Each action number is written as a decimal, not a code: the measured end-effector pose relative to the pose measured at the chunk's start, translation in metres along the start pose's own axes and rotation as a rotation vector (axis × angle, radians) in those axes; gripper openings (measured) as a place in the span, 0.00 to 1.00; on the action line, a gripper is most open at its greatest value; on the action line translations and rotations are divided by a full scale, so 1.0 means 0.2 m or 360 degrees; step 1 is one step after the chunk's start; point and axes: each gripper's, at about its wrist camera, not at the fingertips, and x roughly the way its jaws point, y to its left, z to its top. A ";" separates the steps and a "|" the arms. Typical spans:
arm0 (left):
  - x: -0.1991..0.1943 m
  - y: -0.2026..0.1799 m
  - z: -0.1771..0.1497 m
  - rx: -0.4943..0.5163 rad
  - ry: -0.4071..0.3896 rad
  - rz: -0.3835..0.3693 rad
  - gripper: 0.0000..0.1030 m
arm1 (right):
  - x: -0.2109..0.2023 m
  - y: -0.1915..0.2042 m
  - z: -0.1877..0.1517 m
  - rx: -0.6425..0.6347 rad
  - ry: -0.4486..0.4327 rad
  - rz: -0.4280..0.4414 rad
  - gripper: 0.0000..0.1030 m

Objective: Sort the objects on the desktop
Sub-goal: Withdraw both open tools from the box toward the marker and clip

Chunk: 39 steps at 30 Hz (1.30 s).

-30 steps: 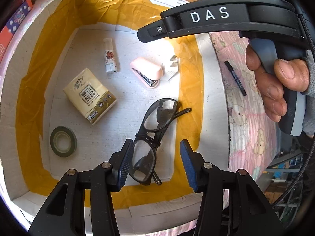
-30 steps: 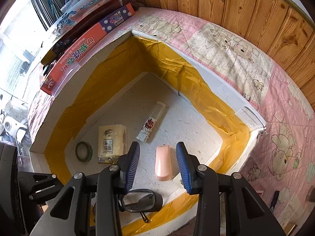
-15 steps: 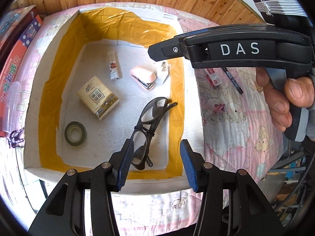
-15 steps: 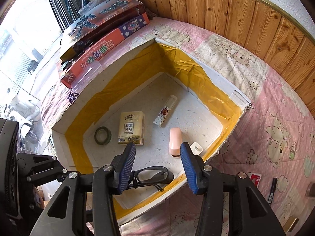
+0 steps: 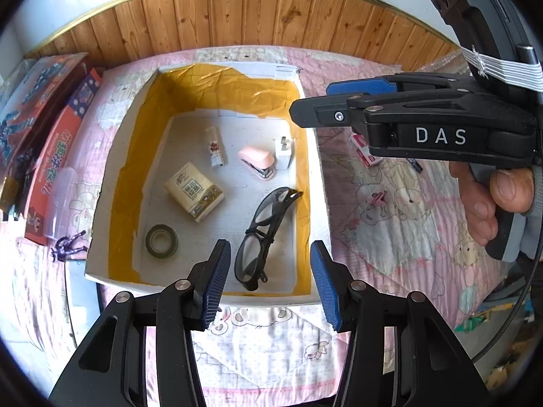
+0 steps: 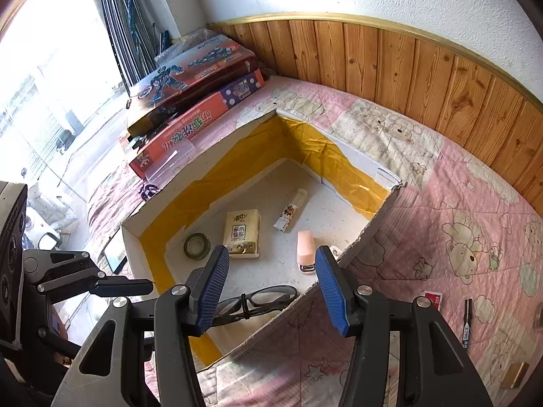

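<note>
A white box lined with yellow tape sits on a pink quilt. In it lie black glasses, a tissue pack, a tape roll, a pink stapler, a small tube and a white plug. My left gripper hangs open above the box's near wall, well over the glasses. My right gripper is open above the box's corner. Its jaws are opening, with nothing between them. Below it lie the glasses and stapler. A hand holds the right gripper.
On the quilt to the right of the box lie a small red-and-white carton, a black pen and a gold object. Stacked toy boxes stand beyond the box's left side. A wood-panelled wall runs behind.
Both grippers have risen and drawn back from the box, which now looks smaller and shows whole. The right jaws stand wider apart. The things in the box have not moved.
</note>
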 end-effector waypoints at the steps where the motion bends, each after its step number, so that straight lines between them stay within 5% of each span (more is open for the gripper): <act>1: 0.00 -0.01 -0.01 0.0011 -0.0009 0.0010 0.50 | -0.02 0.00 -0.02 0.0002 -0.0034 -0.0008 0.53; 15: -0.12 -0.09 -0.07 -0.0015 -0.0134 0.0080 0.50 | -0.26 0.10 -0.28 -0.0118 -0.0338 0.0026 0.53; 25: -0.12 -0.20 -0.08 0.0025 -0.0250 0.0069 0.50 | -0.42 0.00 -0.50 0.0027 -0.0612 0.0081 0.56; 39: 0.23 -0.54 0.02 0.0044 -0.0031 -0.0161 0.50 | -0.50 -0.48 -0.97 0.0484 -0.0674 -0.0066 0.56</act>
